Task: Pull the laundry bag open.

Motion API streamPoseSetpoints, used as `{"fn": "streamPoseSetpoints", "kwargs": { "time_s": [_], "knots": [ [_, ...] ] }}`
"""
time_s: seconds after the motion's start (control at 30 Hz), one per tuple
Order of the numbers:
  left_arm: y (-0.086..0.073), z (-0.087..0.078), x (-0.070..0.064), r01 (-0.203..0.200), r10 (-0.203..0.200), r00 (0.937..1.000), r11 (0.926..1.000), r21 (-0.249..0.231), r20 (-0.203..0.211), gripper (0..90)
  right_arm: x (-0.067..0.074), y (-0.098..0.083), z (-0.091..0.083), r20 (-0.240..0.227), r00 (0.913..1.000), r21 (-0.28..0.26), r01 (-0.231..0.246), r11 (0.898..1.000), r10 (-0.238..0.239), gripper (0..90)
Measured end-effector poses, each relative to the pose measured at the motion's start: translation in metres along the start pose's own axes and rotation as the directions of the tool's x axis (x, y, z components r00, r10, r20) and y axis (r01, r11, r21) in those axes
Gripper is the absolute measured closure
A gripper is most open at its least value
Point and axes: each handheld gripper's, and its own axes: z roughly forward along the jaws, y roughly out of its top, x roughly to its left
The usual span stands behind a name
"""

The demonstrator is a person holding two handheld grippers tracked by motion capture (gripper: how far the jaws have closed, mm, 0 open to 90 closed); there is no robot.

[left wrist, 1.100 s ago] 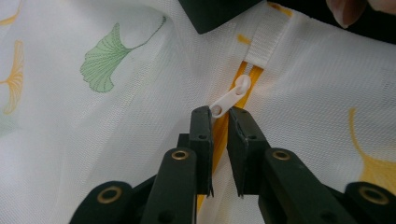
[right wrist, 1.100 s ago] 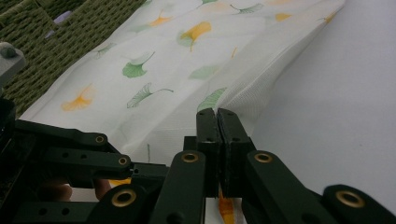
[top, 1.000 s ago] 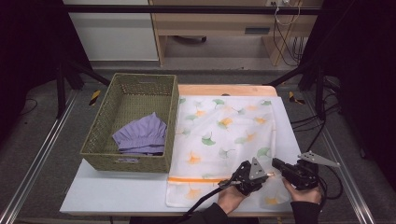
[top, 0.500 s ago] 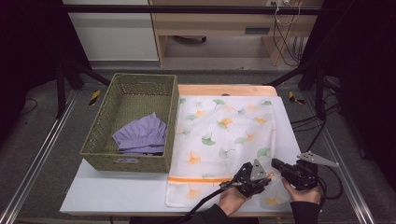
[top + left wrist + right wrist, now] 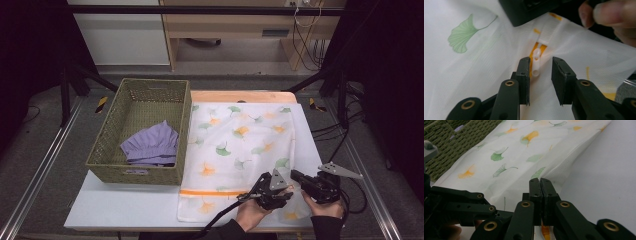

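White table (image 5: 125, 207) | left gripper (image 5: 540, 82) jaws just opening, zipper pull (image 5: 536, 63) loose between | right gripper (image 5: 540, 185) clamped on pillowcase (image 5: 240, 145) edge beside pull | re-pinch pull squarely, keep fabric taut

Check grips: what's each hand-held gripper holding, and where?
Right hand-held gripper pinches the mesh bag's edge near its zipper. Left hand-held gripper holds nothing, open around the zipper pull.

White mesh bag (image 5: 240, 150) with green and orange ginkgo leaves, orange stripe (image 5: 212, 192) left of the left gripper (image 5: 286, 191). White zipper pull (image 5: 536, 65) on orange tape between its black jaws. Black right gripper (image 5: 540, 182), brass-coloured pins. Olive-green woven basket (image 5: 107, 142) far left of both, lilac cloth (image 5: 152, 145) inside. Pale grey table (image 5: 120, 205).
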Motion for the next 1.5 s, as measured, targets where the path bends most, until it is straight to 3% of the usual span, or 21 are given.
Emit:
{"fn": "streamPoseSetpoints", "kwargs": {
  "time_s": [0.07, 0.17, 0.5, 0.53, 0.6, 0.77, 0.9, 0.93, 1.03, 1.37, 1.5],
  "knots": [
    [-0.0019, 0.0000, 0.0017, 0.000, 0.001, 0.9997, 0.9999, 0.015, -0.023, 66.8, -0.0005, -0.0001, 0.0000, 0.000, 1.0000, 0.001, -0.001, 1.000, 0.001, 88.5],
    [-0.0047, 0.0005, 0.0055, 0.012, -0.012, 0.9998, 0.9994, 0.031, -0.017, 72.3, -0.0005, 0.0000, -0.0003, -0.001, 1.0000, 0.002, -0.001, 1.000, 0.001, 88.5],
    [-0.0048, -0.0026, 0.0020, -0.011, 0.011, 0.9999, 0.9999, -0.013, 0.007, 87.8, -0.0006, -0.0003, 0.0000, 0.000, 1.0000, 0.001, -0.001, 1.000, 0.001, 88.5],
    [-0.0049, -0.0024, 0.0006, -0.033, 0.033, 0.9994, 0.9994, -0.009, -0.008, 88.4, -0.0006, -0.0003, 0.0002, 0.000, 1.0000, 0.002, -0.002, 1.000, 0.002, 88.6],
    [-0.0052, -0.0006, 0.0013, -0.028, 0.028, 0.9996, 0.9996, 0.003, -0.008, 84.6, -0.0006, -0.0001, -0.0003, 0.000, 1.0000, 0.002, 0.001, 1.000, -0.001, 88.6],
    [-0.0064, 0.0036, 0.0020, -0.024, 0.024, 0.9996, 0.9997, 0.002, -0.013, 65.7, 0.0000, 0.0001, 0.0003, -0.001, 1.0000, 0.003, 0.003, 1.000, -0.003, 88.6],
    [-0.0062, 0.0072, 0.0035, -0.038, 0.039, 0.9983, 0.9992, 0.012, -0.044, 69.7, 0.0007, -0.0001, 0.0013, -0.004, 1.0000, 0.010, 0.004, 1.000, -0.004, 88.6],
    [-0.0061, 0.0064, 0.0052, -0.039, 0.039, 0.9980, 0.9992, 0.009, -0.050, 76.0, 0.0005, -0.0002, 0.0013, -0.003, 1.0000, 0.010, 0.005, 1.000, -0.005, 88.7],
    [-0.0067, 0.0044, 0.0060, -0.045, 0.045, 0.9979, 0.9990, 0.004, -0.046, 79.1, -0.0002, -0.0001, 0.0001, -0.004, 1.0000, 0.005, 0.000, 1.000, 0.000, 88.7],
    [-0.0088, 0.0005, 0.0026, -0.051, 0.051, 0.9987, 0.9984, -0.023, 0.006, 81.2, -0.0025, 0.0000, -0.0024, -0.002, 1.0000, -0.003, -0.005, 1.000, 0.005, 88.7],
    [-0.0086, 0.0009, 0.0021, -0.035, 0.036, 0.9986, 0.9990, -0.028, 0.039, 81.1, -0.0020, -0.0001, -0.0014, -0.004, 1.0000, -0.005, -0.002, 1.000, 0.002, 88.7]
  ]
}}
